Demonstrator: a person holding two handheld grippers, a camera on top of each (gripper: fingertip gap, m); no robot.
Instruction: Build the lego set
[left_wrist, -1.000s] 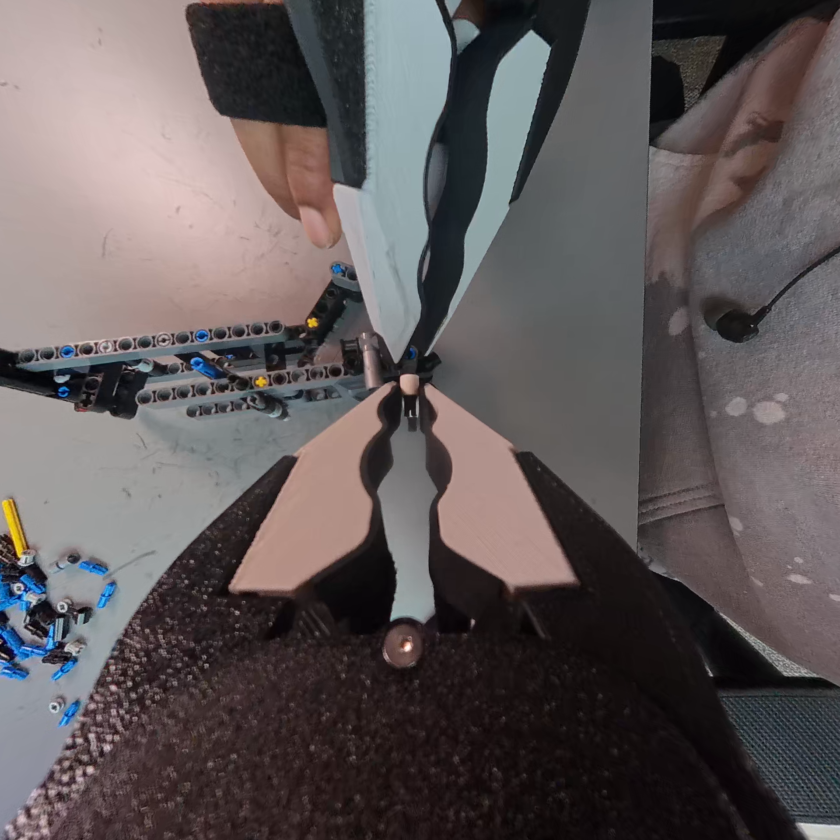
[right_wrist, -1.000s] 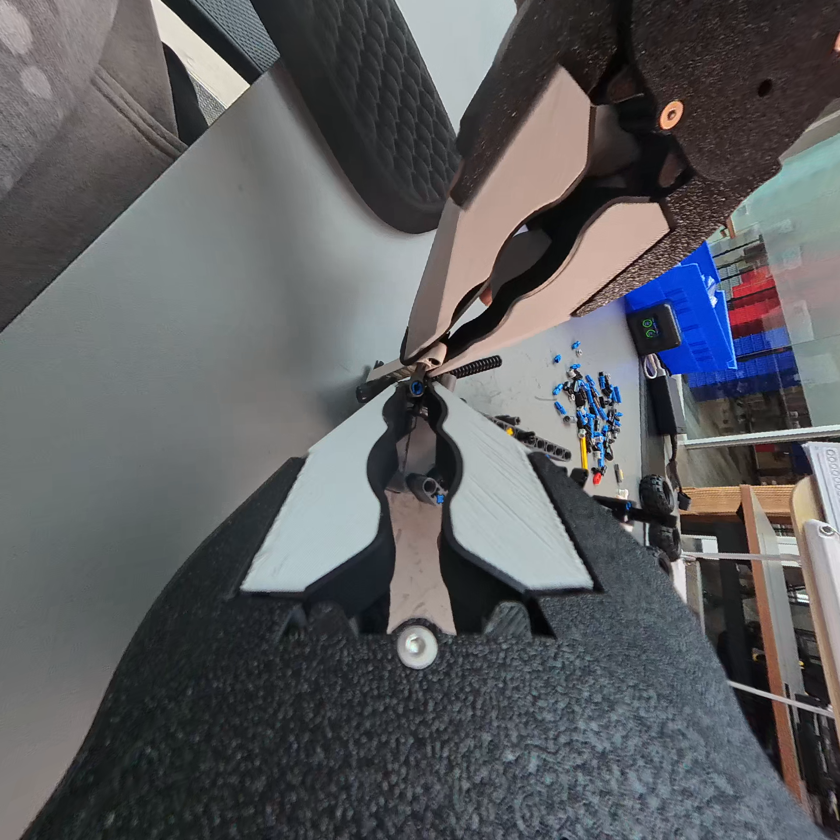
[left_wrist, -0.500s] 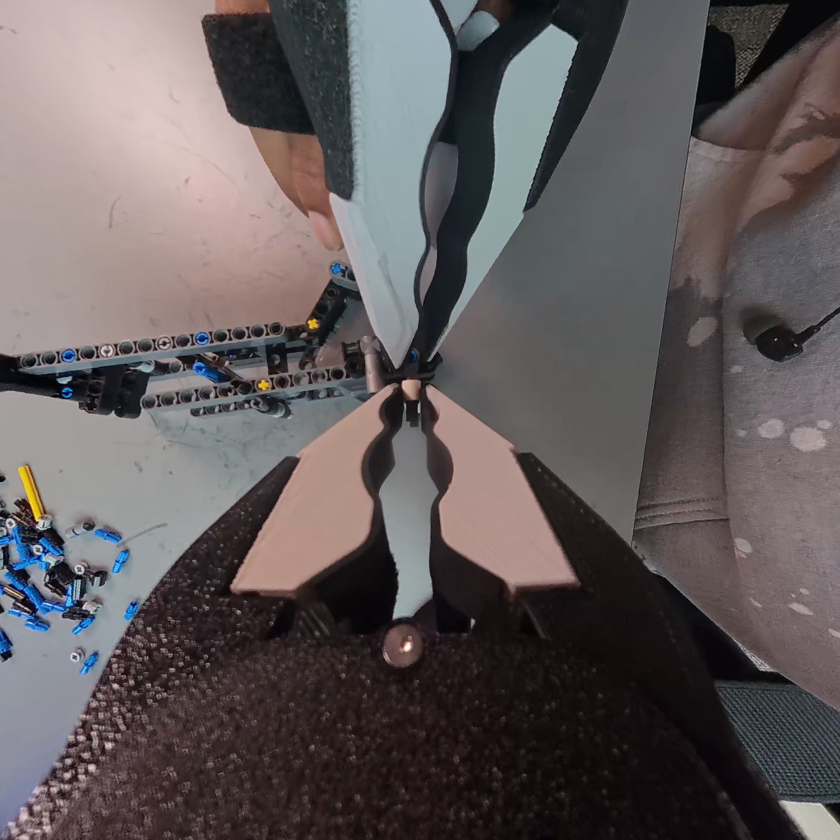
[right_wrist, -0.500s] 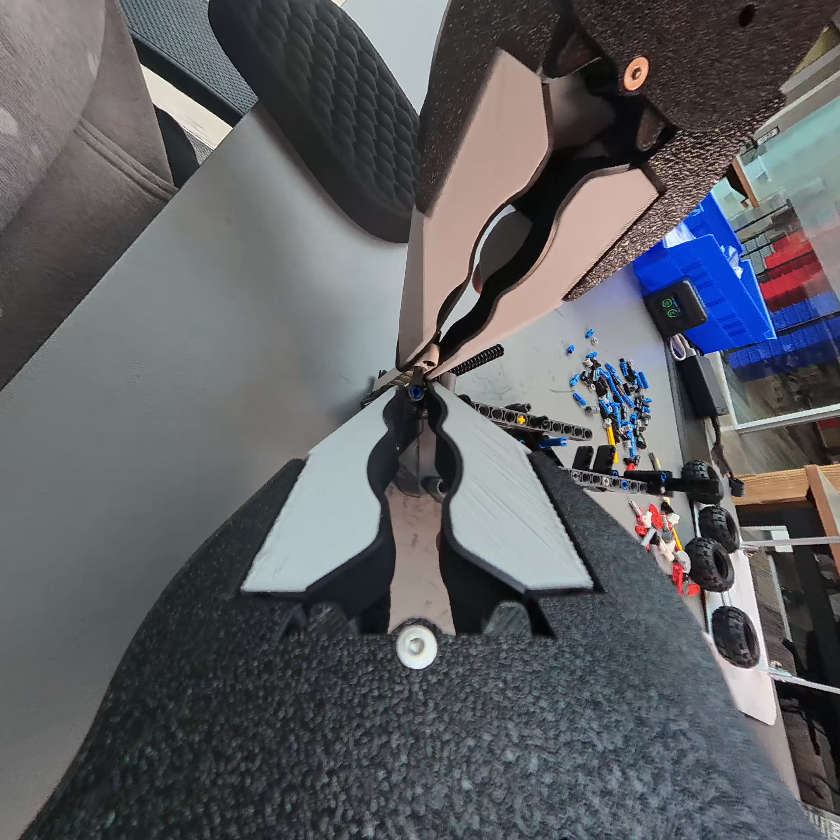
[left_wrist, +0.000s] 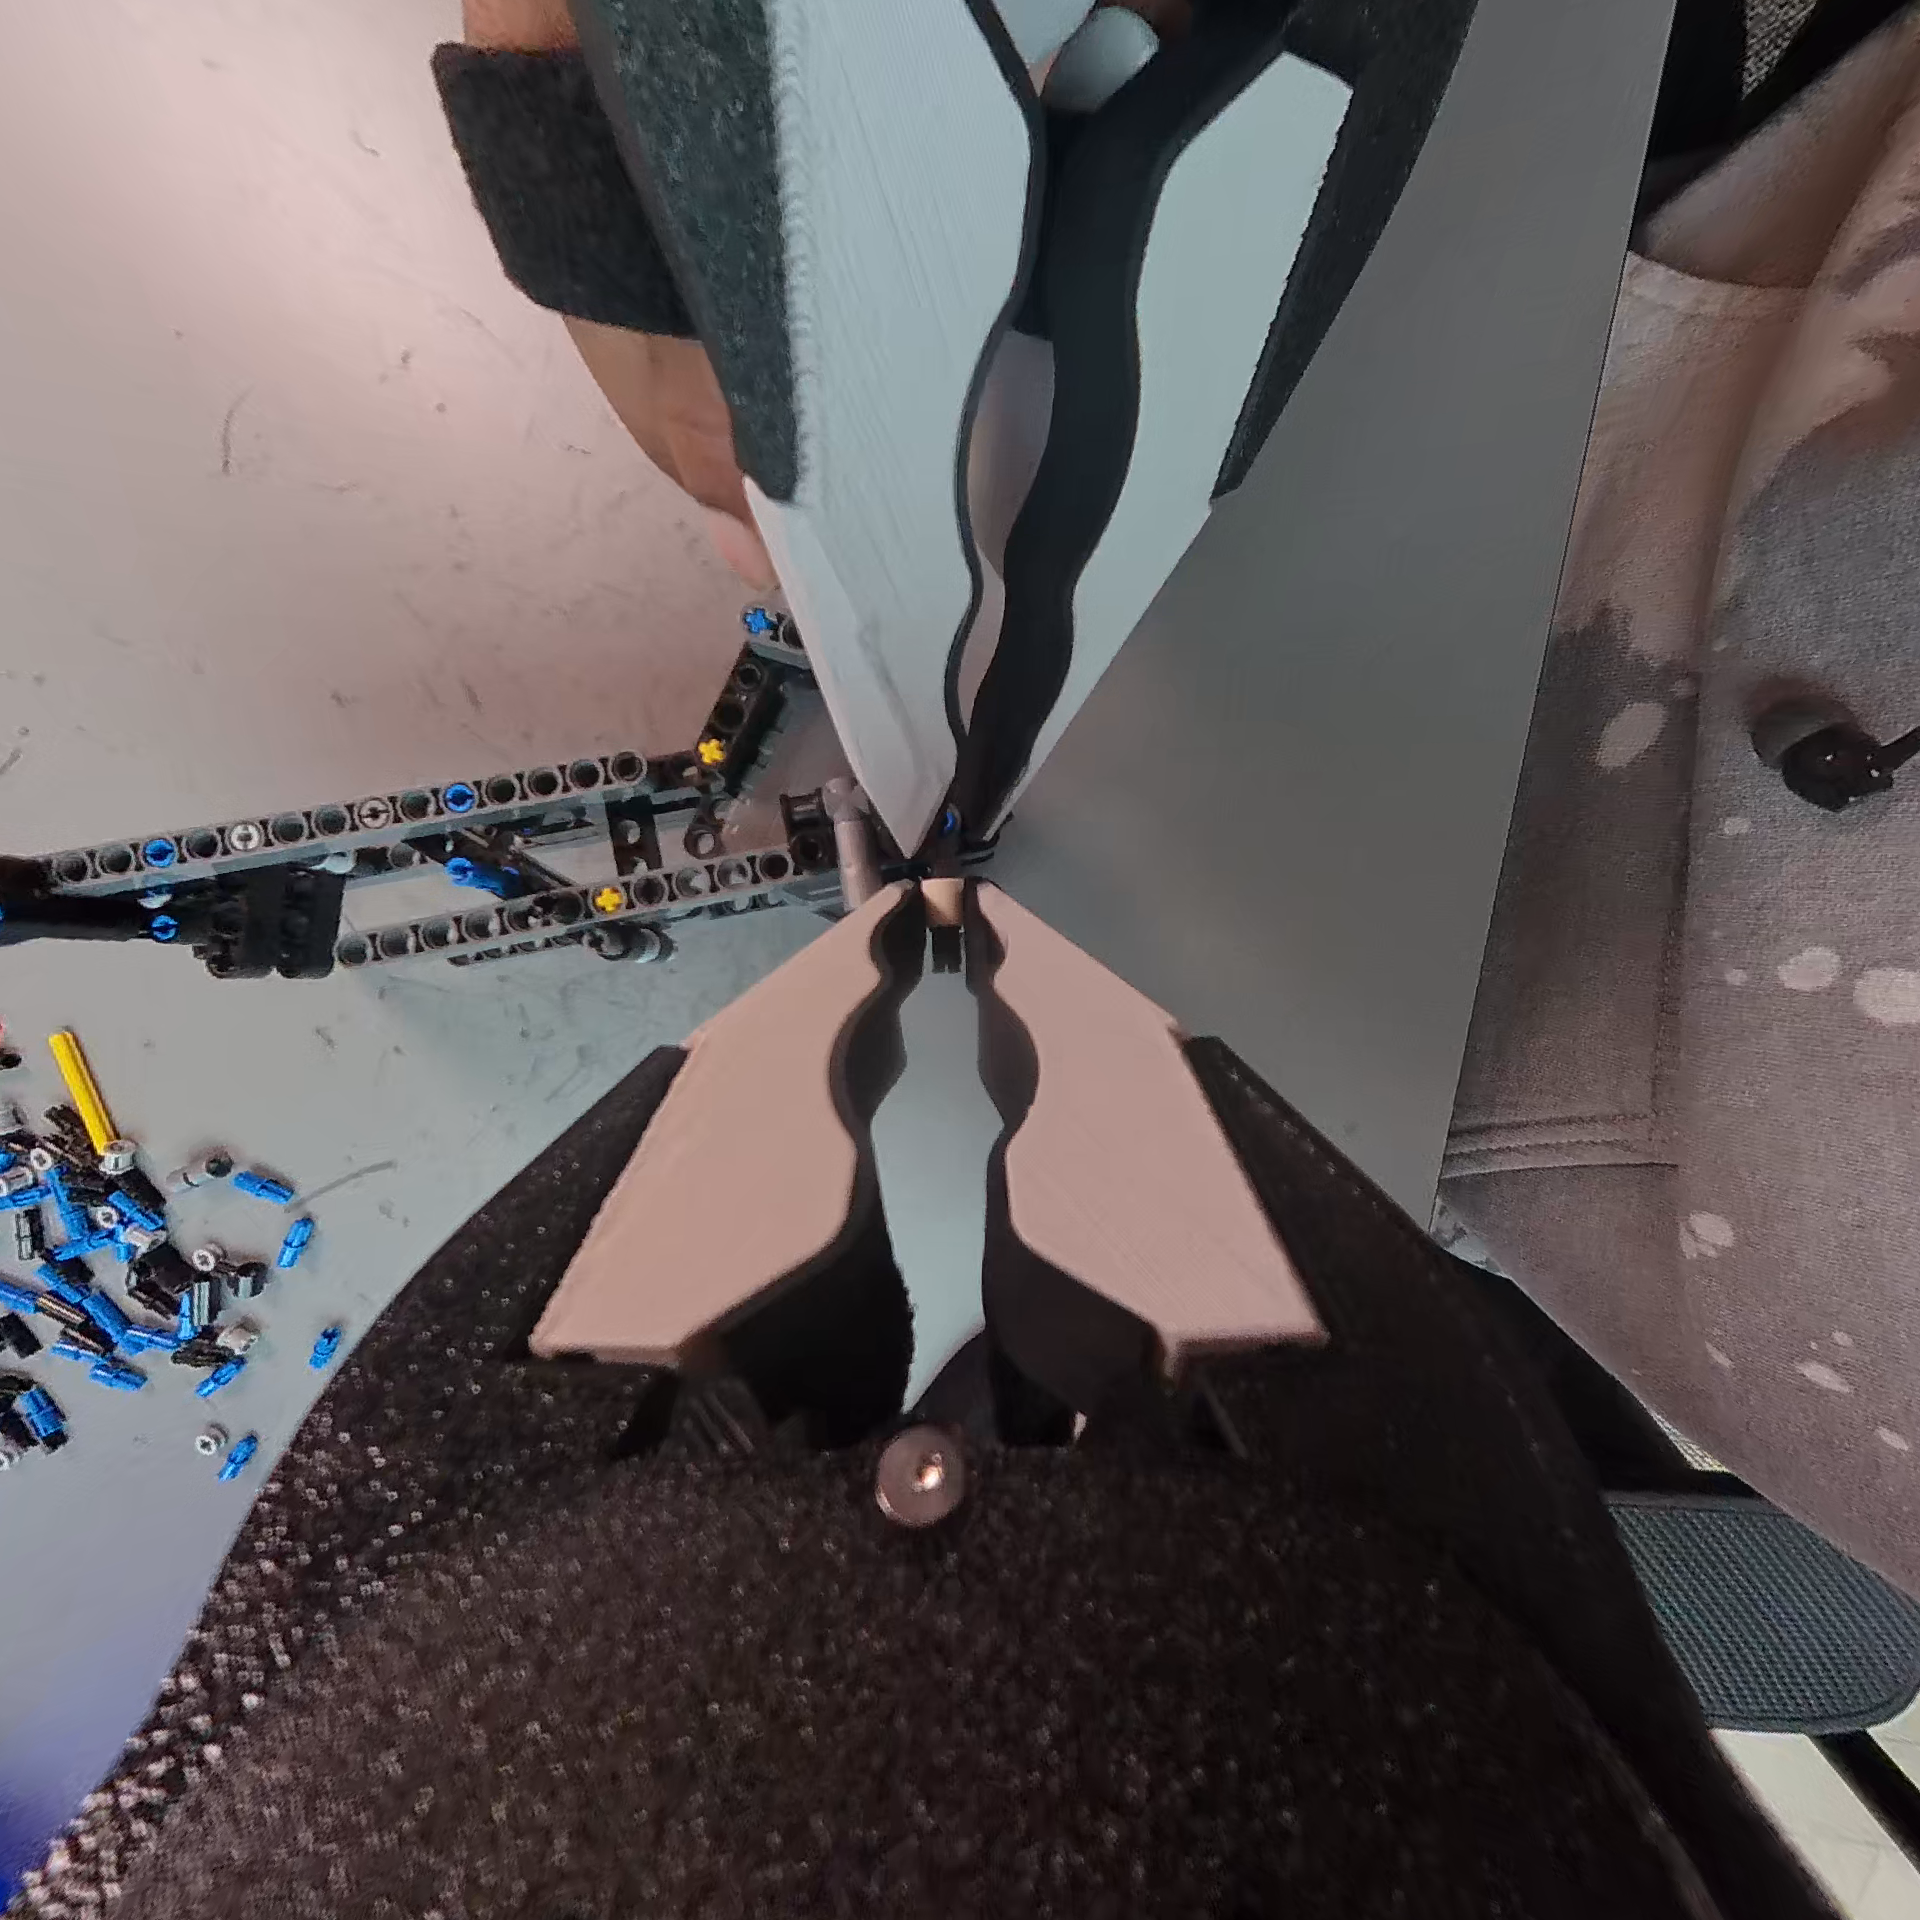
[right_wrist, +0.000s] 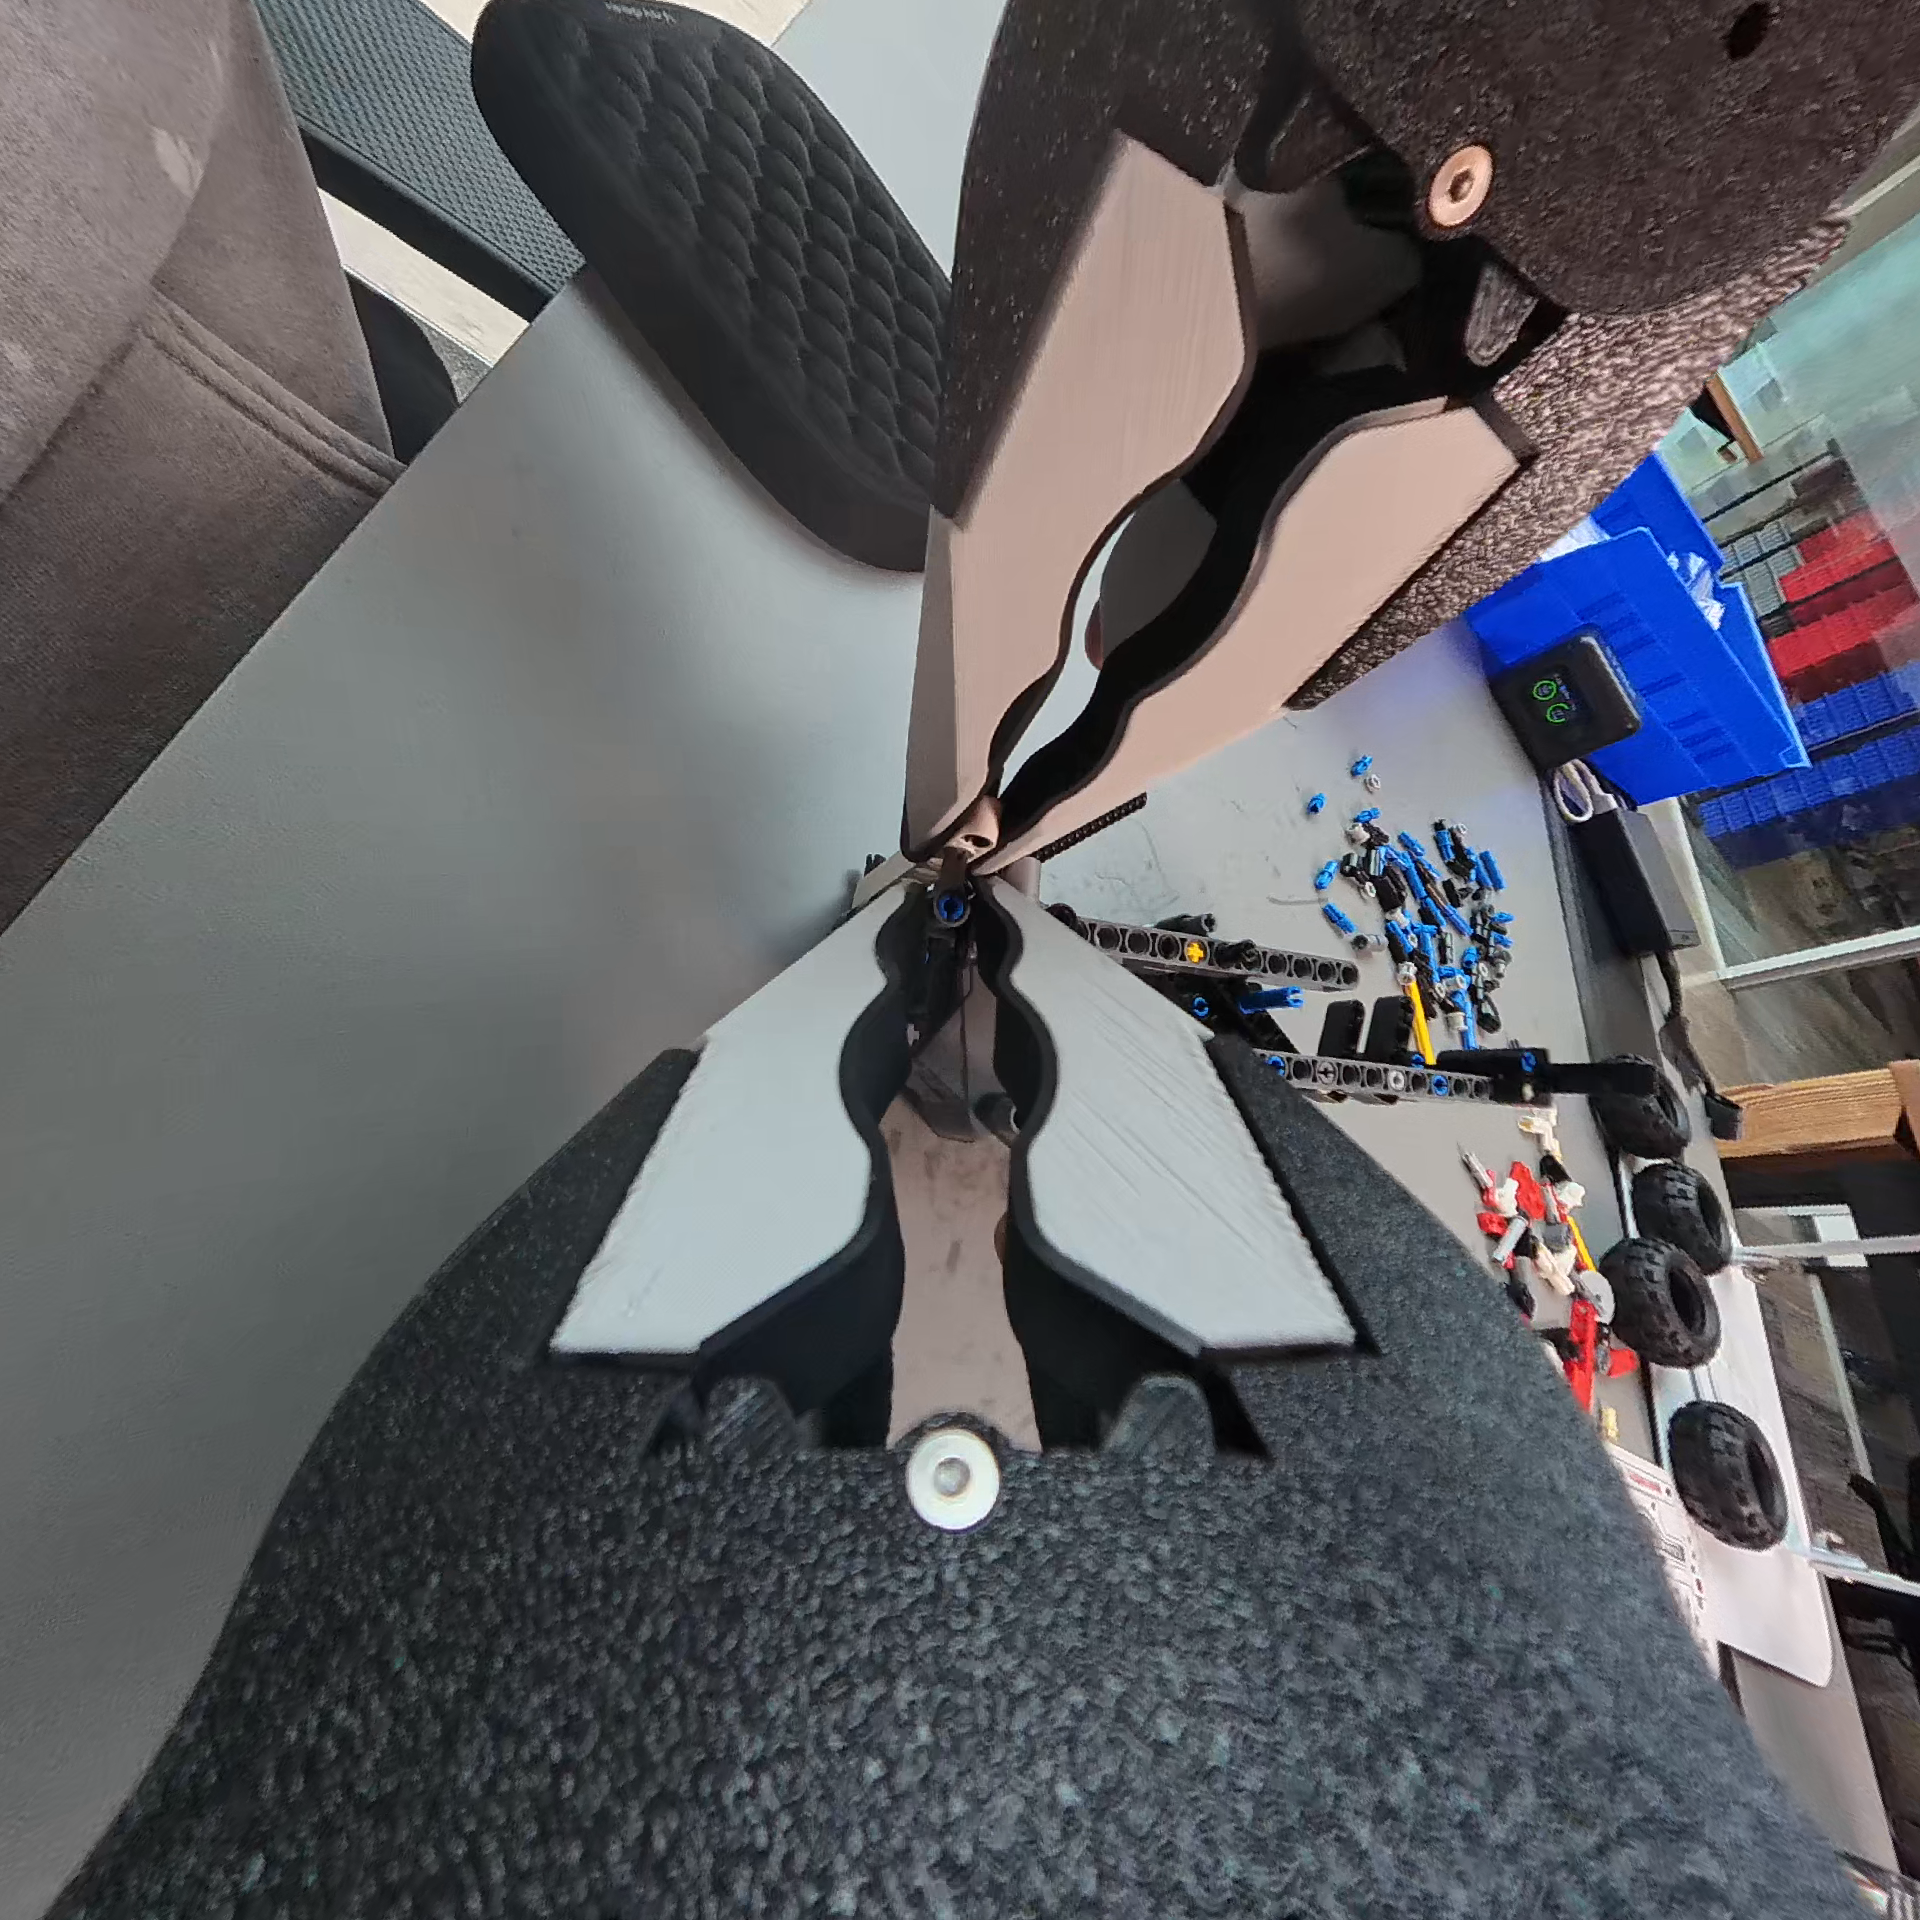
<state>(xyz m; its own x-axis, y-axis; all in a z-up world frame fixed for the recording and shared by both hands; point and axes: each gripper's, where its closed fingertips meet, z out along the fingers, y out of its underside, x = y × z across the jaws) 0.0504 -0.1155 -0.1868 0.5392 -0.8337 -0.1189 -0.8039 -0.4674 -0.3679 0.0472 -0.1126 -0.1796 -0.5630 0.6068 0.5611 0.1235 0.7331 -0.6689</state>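
The lego frame (left_wrist: 436, 862), a long assembly of grey and black perforated beams with blue and yellow pins, lies on the grey desk (left_wrist: 1299, 727) near its front edge. We see its near end meeting the tips of both tools. The left hand-held gripper (left_wrist: 943, 914), with tan fingers, is closed down to a narrow gap and pinches a small tan-and-black pin (left_wrist: 943, 904) at its very tip. The right hand-held gripper (right_wrist: 951, 914), with pale grey fingers, faces it tip to tip; it is likewise nearly closed, clamping a small black piece with a blue pin (right_wrist: 948, 907) at the end of the frame. We cannot tell whether the tan pin already touches that piece.

A loose pile of blue and black pins (right_wrist: 1423, 914) lies on the desk beyond the frame, with a yellow axle (left_wrist: 81, 1091) among them. Four black tyres (right_wrist: 1673, 1278) and a cluster of red and white parts (right_wrist: 1538, 1236) sit further along. A blue crate (right_wrist: 1662, 644) stands behind a small black device with a lit screen (right_wrist: 1564, 701); we do not reproduce its display.
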